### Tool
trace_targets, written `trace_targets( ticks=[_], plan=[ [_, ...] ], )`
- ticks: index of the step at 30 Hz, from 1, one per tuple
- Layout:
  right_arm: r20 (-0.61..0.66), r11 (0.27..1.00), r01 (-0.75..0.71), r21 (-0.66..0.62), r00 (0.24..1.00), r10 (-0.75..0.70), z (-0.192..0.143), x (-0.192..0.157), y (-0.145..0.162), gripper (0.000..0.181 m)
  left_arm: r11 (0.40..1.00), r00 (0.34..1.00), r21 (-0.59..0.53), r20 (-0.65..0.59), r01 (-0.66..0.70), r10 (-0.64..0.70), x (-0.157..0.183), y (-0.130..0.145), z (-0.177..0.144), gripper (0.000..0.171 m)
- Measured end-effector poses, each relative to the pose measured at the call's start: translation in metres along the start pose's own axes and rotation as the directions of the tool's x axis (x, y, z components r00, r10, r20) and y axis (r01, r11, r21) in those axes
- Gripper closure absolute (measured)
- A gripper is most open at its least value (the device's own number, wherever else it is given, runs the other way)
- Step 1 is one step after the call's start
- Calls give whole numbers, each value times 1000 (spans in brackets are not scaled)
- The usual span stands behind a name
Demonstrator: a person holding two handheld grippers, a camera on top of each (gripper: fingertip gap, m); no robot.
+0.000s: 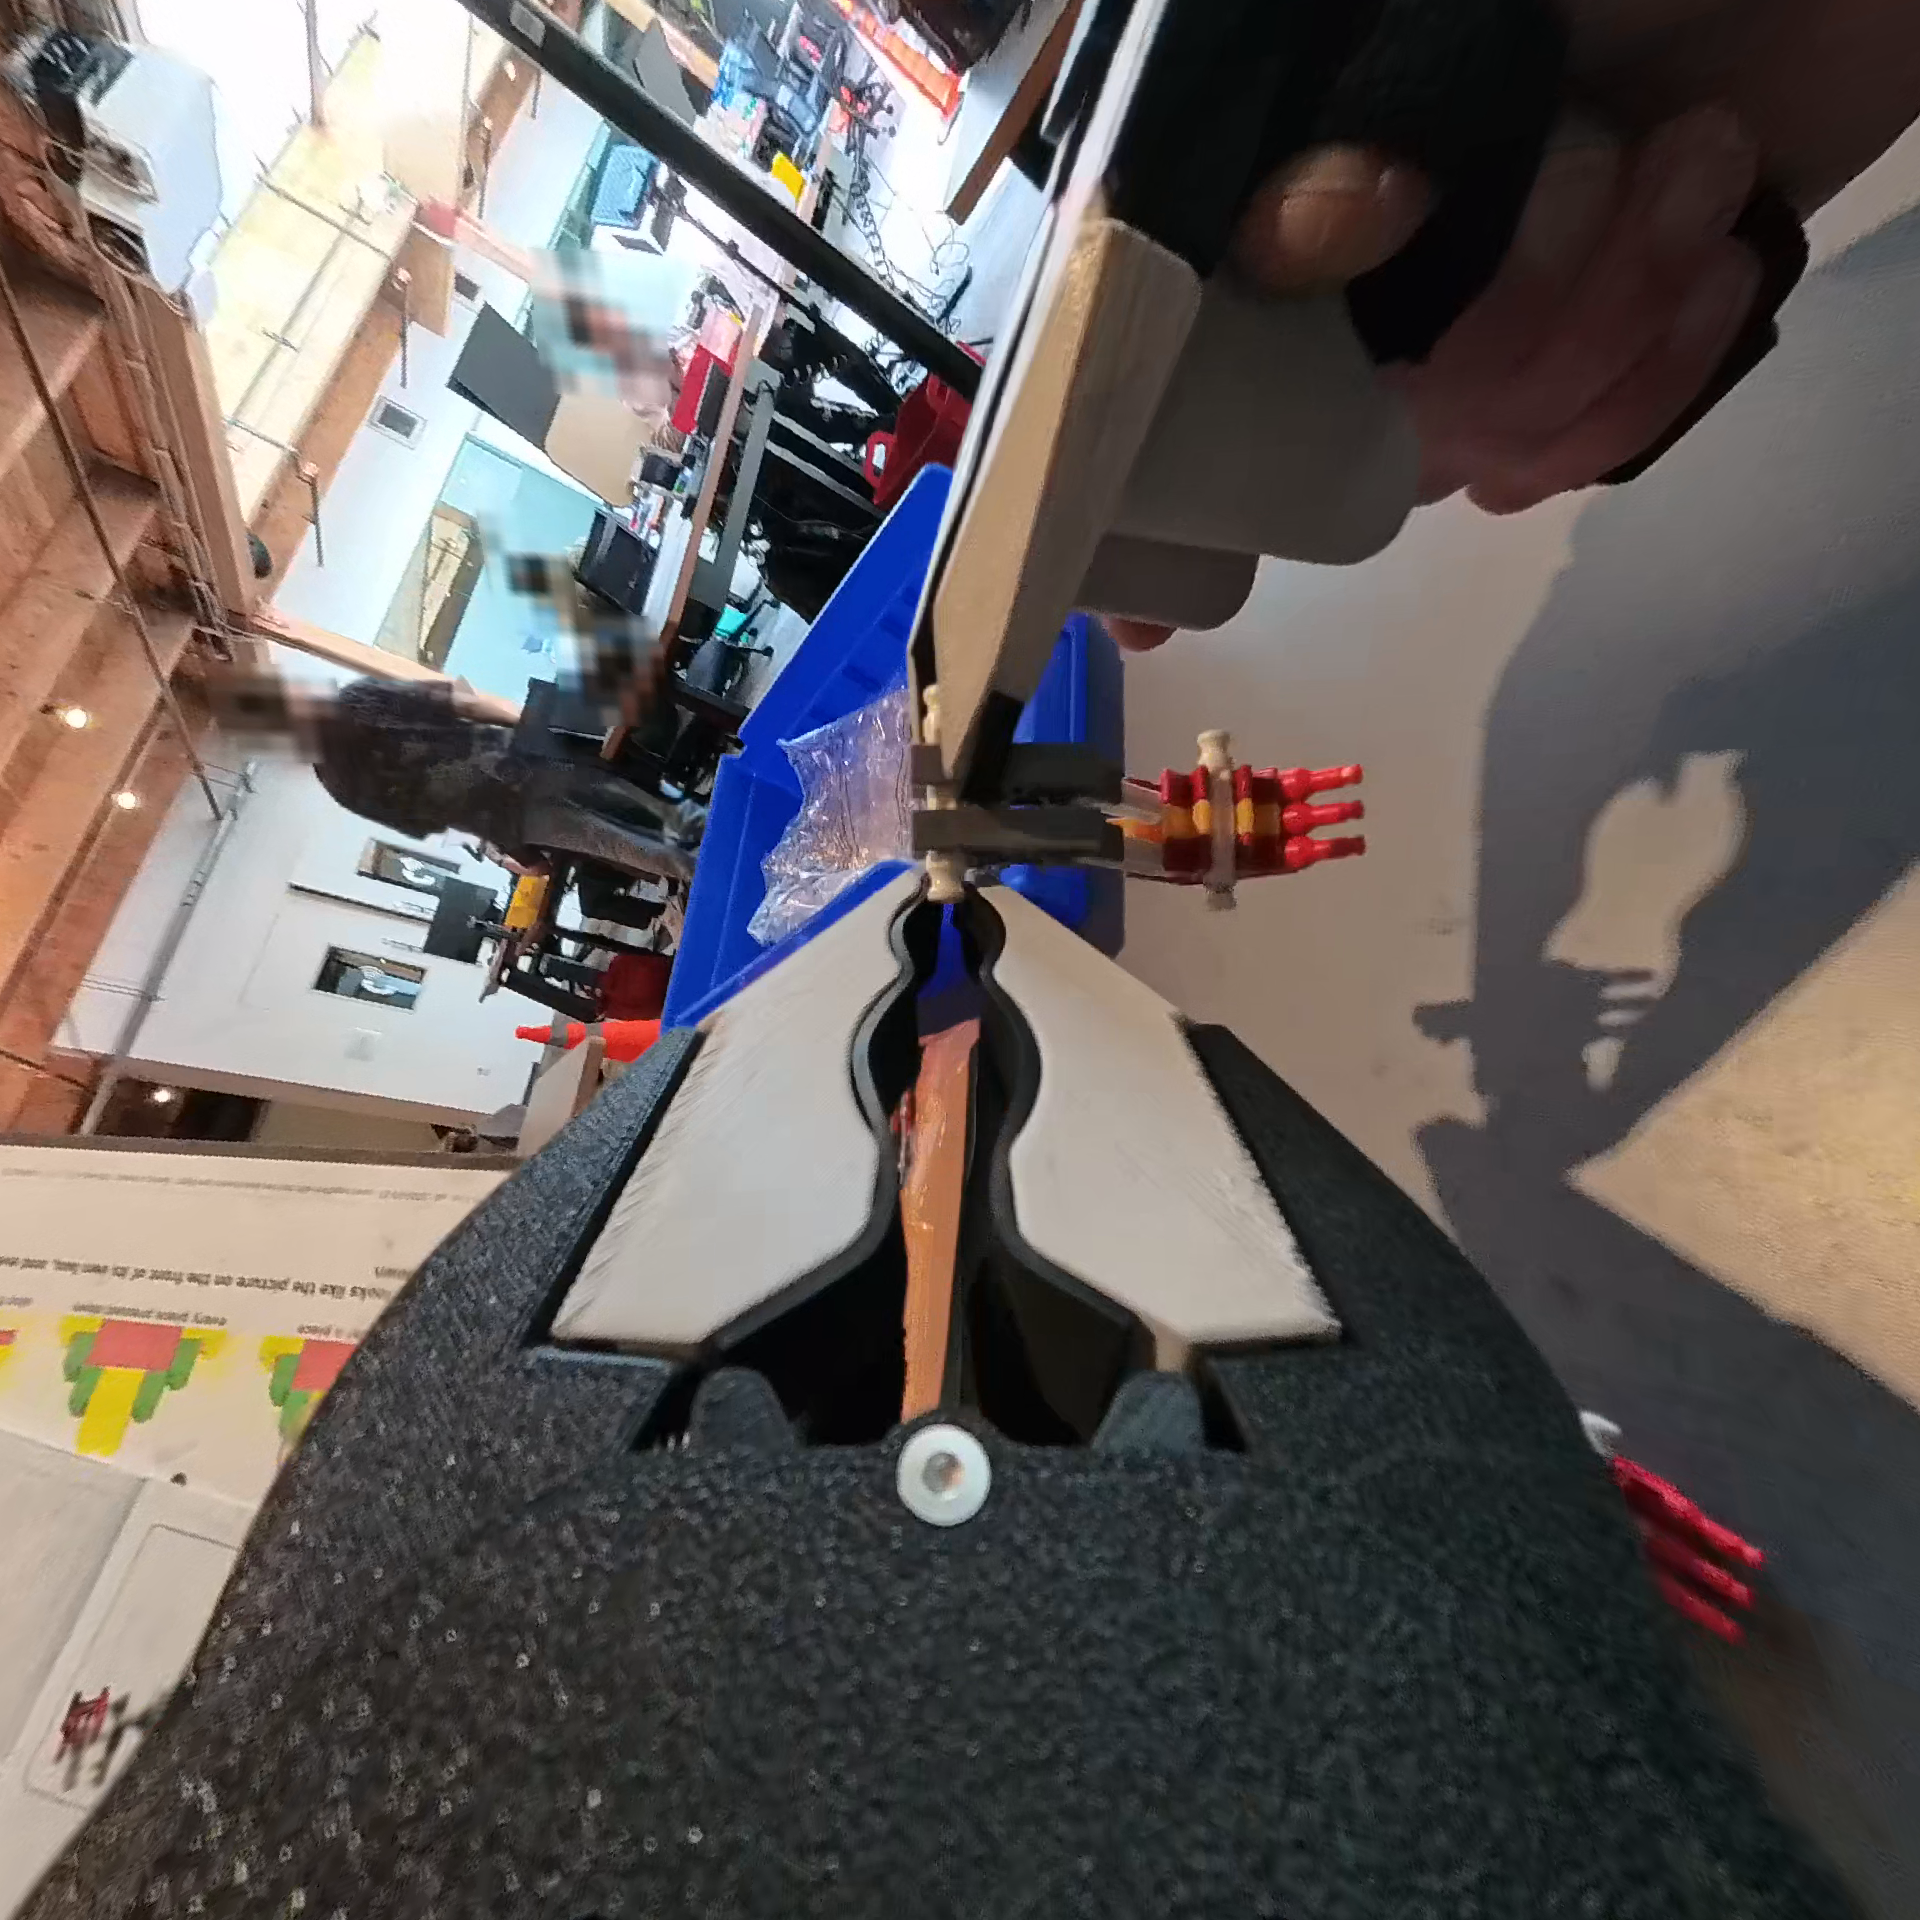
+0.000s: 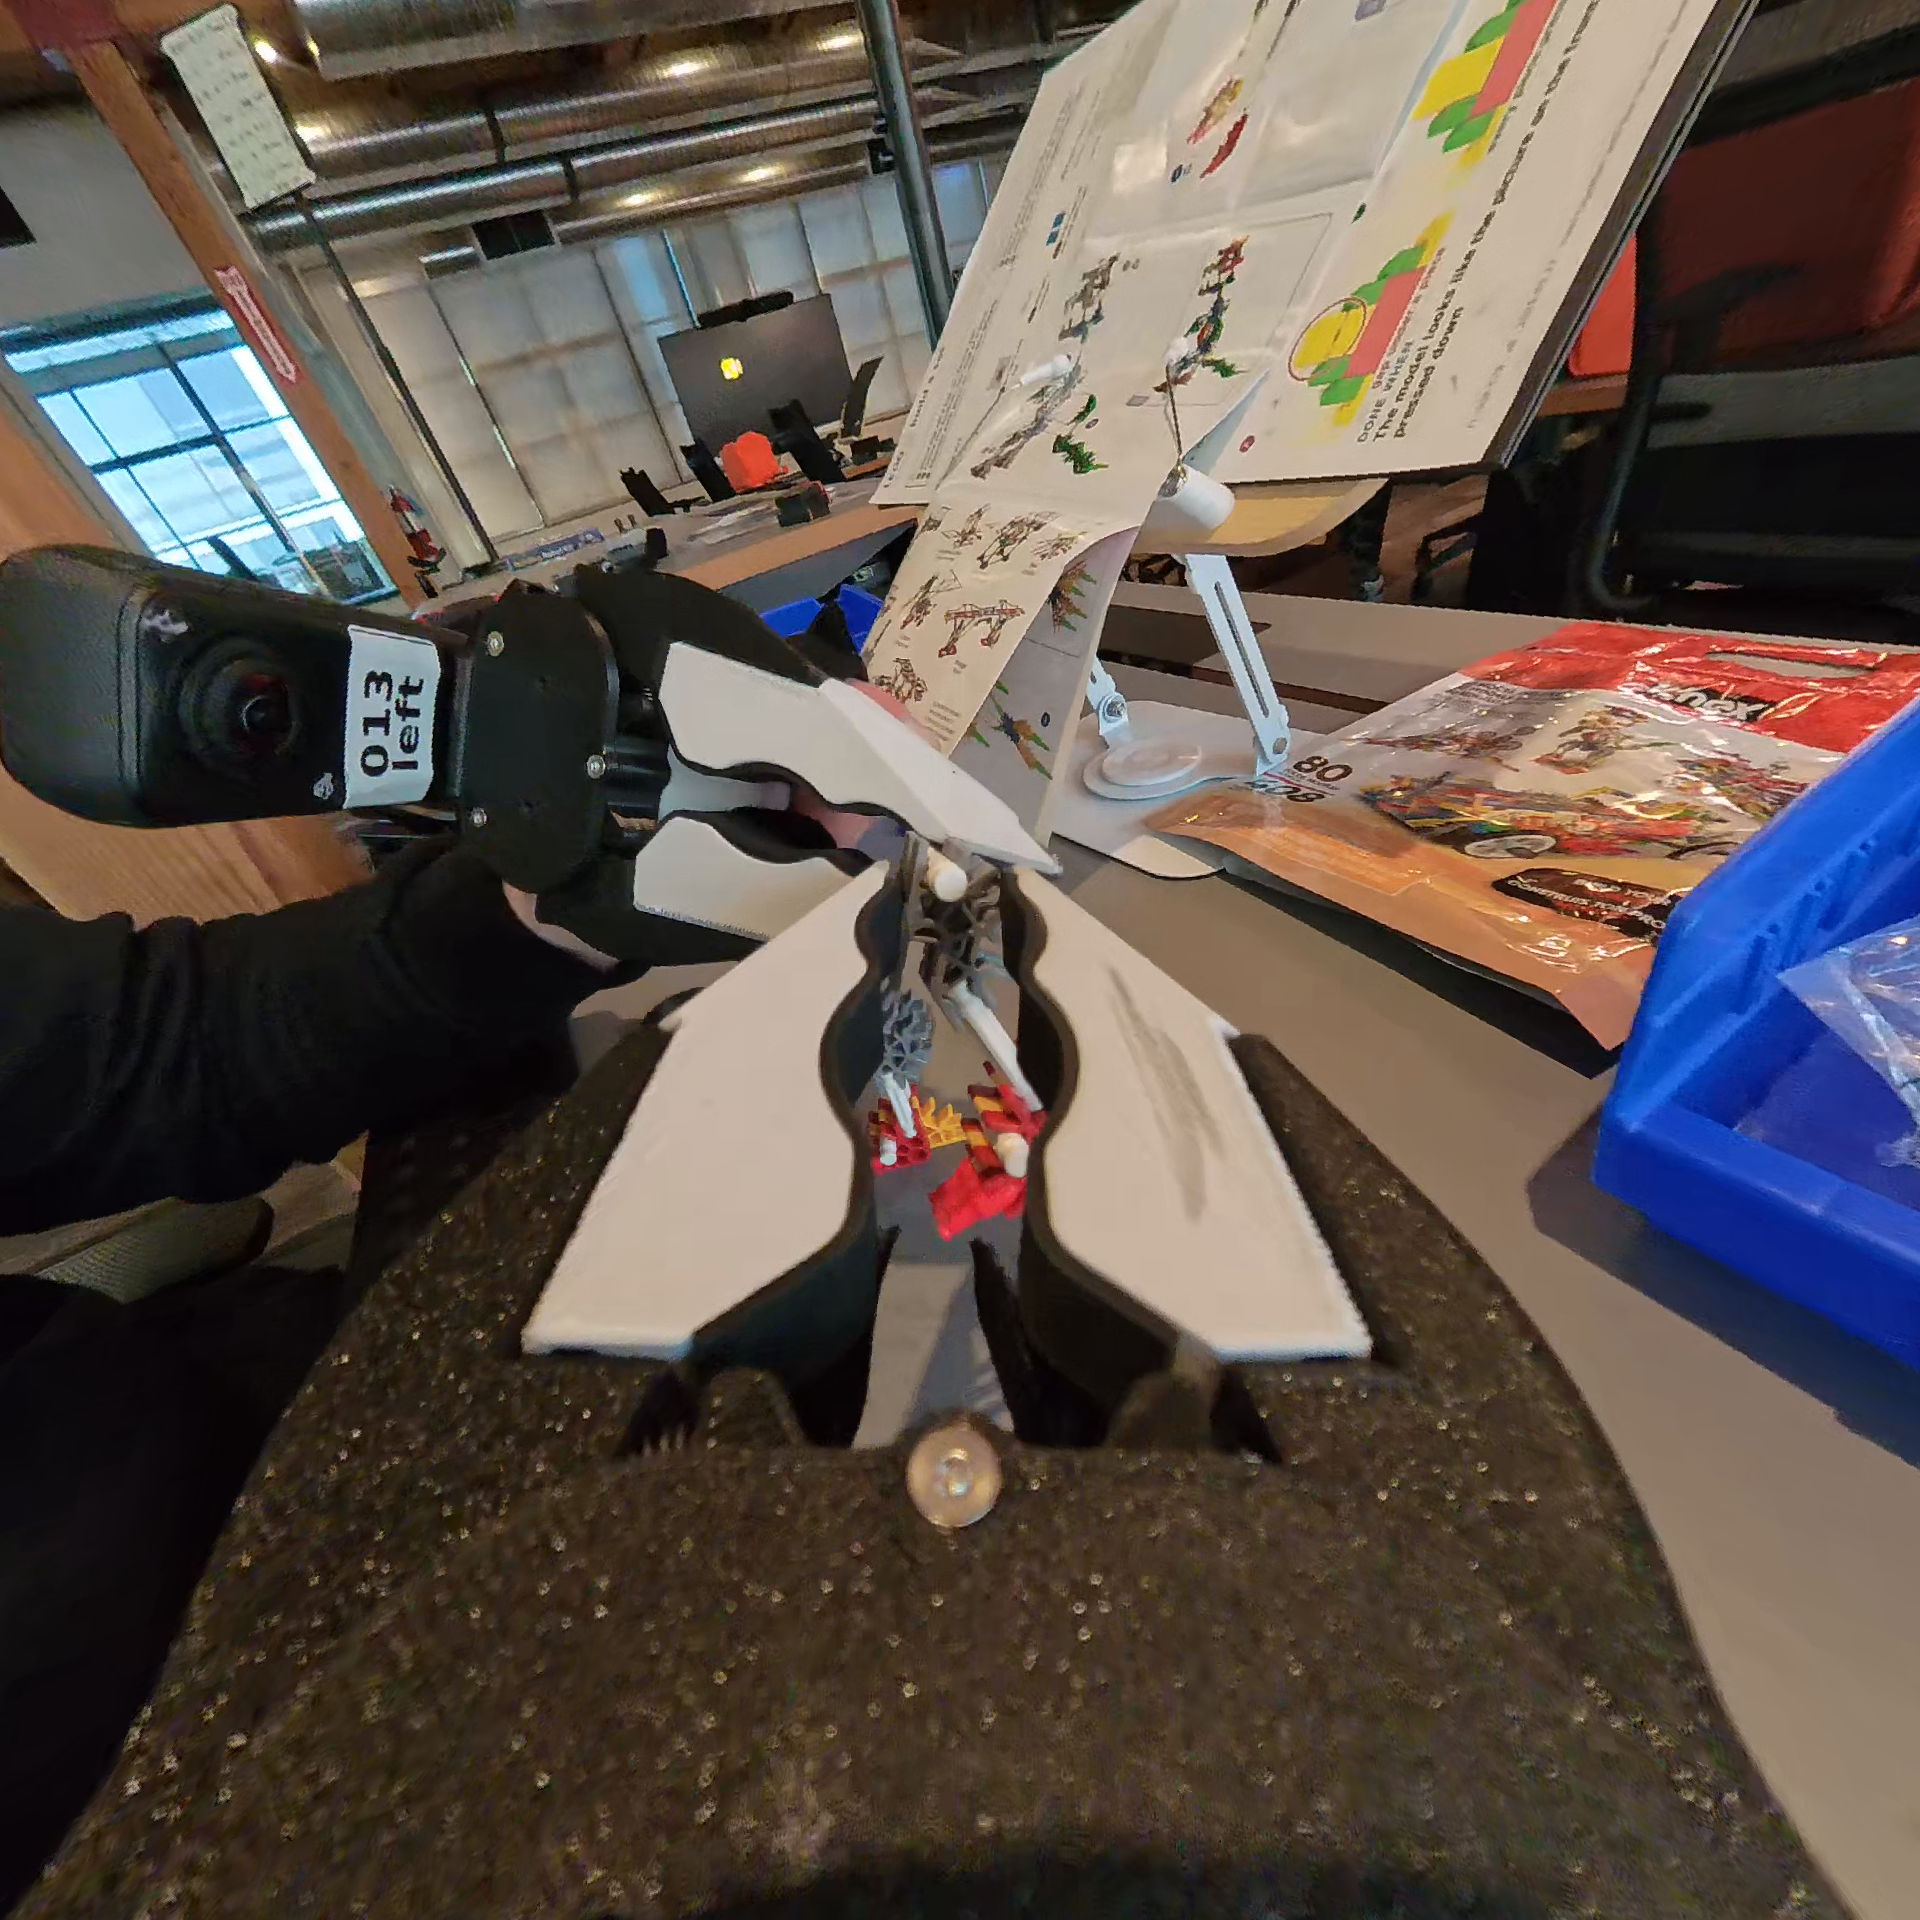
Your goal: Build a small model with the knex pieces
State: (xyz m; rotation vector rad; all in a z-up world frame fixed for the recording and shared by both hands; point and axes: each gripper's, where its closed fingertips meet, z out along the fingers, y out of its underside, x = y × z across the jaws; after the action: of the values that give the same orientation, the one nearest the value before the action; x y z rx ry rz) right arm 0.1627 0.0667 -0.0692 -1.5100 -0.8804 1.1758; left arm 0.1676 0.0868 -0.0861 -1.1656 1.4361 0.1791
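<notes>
A small construction-toy model (image 1: 1247, 821) of red and yellow pieces, grey connectors and white rods hangs in the air between my two grippers. My right gripper (image 2: 951, 894) is shut on its grey connector part (image 2: 951, 940), and the red and yellow end (image 2: 987, 1153) hangs toward the camera between the fingers. In the left wrist view the right gripper (image 1: 961, 805) reaches in from above, held by a gloved hand. My left gripper (image 1: 943, 902) is shut on the tip of a white rod (image 1: 941, 881) that sticks out of the model. It comes in from the left in the right wrist view (image 2: 997, 852).
A blue bin (image 2: 1745, 1091) holding a clear plastic bag (image 1: 842, 821) stands on the grey table (image 2: 1351, 1143). A printed instruction sheet (image 2: 1195, 260) leans on a white stand (image 2: 1143, 758). An orange and red toy bag (image 2: 1507, 810) lies beside it. A loose red piece (image 1: 1683, 1548) lies nearby. My two grippers' fingertips are within a few centimetres of each other.
</notes>
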Motion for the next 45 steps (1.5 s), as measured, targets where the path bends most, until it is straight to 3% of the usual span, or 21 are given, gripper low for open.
trace_targets(
  ticks=[7, 18, 19, 21, 23, 26, 29, 34, 37, 45],
  plan=[
    [-16, 998, 62, -3, 998, -62, 1, -3, 0, 165, 1000, 1000, 14, 12, -12, 11, 0, -4, 0, 170],
    [-21, 990, 57, 129, 998, -55, -15, -3, -20, 167, 997, 998, 60, 38, 47, -50, -13, -9, -11, 171],
    [-15, 992, 78, 104, 997, -77, -13, -6, -17, 166, 991, 996, 107, 24, 84, -87, -14, -18, -13, 171],
    [-5, 991, 117, 67, 993, -117, -6, -16, -12, 166, 993, 995, 76, 37, 87, -90, -17, -18, -10, 171],
    [-1, 991, 100, 94, 995, -100, -7, -17, -18, 166, 980, 988, 130, -25, 153, -151, -14, -21, -14, 171],
    [28, 991, 68, 113, 997, -72, -12, -14, -20, 166, 944, 956, 176, -141, 280, -257, -13, -24, -24, 155],
    [53, 988, 109, 110, 992, -115, -11, -23, -18, 166, 882, 886, 213, -307, 421, -348, -5, -36, -34, 144],
    [124, 978, 146, 148, 978, -165, -13, -41, -24, 166, 847, 835, 208, -394, 488, -384, 6, -43, -36, 135],
    [127, 975, 159, 152, 976, -179, -14, -44, -25, 166, 821, 782, 193, -477, 537, -400, 15, -48, -40, 120],
    [151, 969, 189, 158, 965, -213, -12, -53, -24, 166, 784, 772, 259, -502, 564, -389, 11, -62, -48, 143]
  ],
)
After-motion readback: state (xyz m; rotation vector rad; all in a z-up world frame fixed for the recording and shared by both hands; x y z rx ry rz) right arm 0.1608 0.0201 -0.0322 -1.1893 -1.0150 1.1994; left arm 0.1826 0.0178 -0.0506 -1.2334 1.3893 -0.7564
